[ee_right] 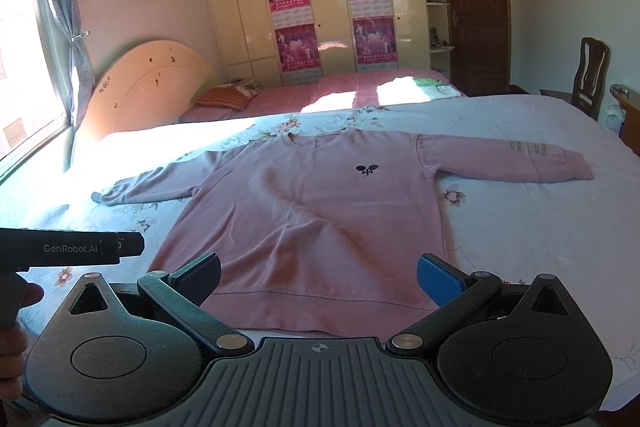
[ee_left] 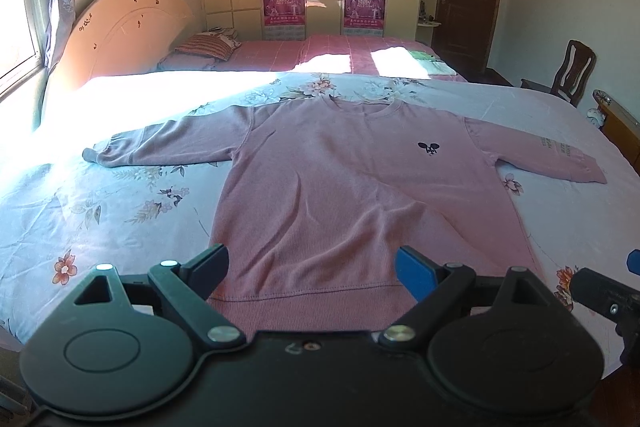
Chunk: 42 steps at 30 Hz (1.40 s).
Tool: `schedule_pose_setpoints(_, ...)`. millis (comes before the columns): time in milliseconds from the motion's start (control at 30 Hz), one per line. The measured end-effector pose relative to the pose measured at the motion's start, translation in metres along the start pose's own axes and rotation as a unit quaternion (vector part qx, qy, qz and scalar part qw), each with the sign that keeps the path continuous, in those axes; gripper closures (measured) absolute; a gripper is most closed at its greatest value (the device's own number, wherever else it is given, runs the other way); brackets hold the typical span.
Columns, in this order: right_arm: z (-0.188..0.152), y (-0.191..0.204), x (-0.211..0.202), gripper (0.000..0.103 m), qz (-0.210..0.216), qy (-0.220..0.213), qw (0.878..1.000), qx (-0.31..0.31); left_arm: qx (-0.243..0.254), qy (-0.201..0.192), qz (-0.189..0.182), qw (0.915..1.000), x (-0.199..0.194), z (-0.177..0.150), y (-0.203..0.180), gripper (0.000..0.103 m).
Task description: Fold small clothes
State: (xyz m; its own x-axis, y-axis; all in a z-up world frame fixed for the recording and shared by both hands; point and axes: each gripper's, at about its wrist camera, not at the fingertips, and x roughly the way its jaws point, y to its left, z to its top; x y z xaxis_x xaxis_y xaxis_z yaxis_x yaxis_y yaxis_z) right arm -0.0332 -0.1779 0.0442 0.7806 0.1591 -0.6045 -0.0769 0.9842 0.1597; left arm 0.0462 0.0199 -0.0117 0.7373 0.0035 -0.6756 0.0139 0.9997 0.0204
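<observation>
A pink long-sleeved sweatshirt (ee_left: 340,187) (ee_right: 312,223) lies flat and face up on the bed, both sleeves spread out, a small dark logo on its chest. My left gripper (ee_left: 316,267) hovers open over the hem's left half, nothing between its fingers. My right gripper (ee_right: 320,275) stands open above the hem's right half, also empty. The left gripper's body (ee_right: 72,247) shows at the left edge of the right wrist view, a hand below it. Part of the right gripper (ee_left: 608,295) shows at the right edge of the left wrist view.
The bed has a light blue floral sheet (ee_left: 100,211) (ee_right: 540,227), sunlit at the far left. Behind it stands a second bed (ee_left: 320,55) with a pink cover and a pillow. A wooden chair (ee_right: 588,75) and a door are at the right.
</observation>
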Motion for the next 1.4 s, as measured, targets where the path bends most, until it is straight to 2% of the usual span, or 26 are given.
schedule_pose_setpoints(400, 0.044, -0.005, 0.074, 0.000, -0.059, -0.019, 0.998, 0.022, 0.036, 0.007, -0.031, 0.9988, 0.084, 0.061, 0.017, 0.013)
schedule_pose_setpoints(600, 0.063, -0.015, 0.105, 0.000, -0.081, -0.028, 0.995, 0.044, 0.028, 0.017, -0.050, 0.9982, 0.125, 0.084, 0.022, 0.013)
schedule_pose_setpoints(833, 0.085, -0.037, 0.138, 0.000, -0.092, -0.028, 0.995, 0.029, 0.019, 0.023, -0.053, 0.9982, 0.163, 0.103, 0.008, 0.013)
schedule_pose_setpoints(1033, 0.098, -0.083, 0.179, 0.000, -0.099, -0.019, 0.995, 0.008, 0.018, 0.030, -0.049, 0.9982, 0.199, 0.114, -0.020, 0.013)
schedule_pose_setpoints(1400, 0.109, -0.205, 0.244, 0.001, -0.102, 0.016, 0.994, 0.041, 0.023, 0.047, -0.023, 0.9984, 0.267, 0.121, -0.081, 0.013)
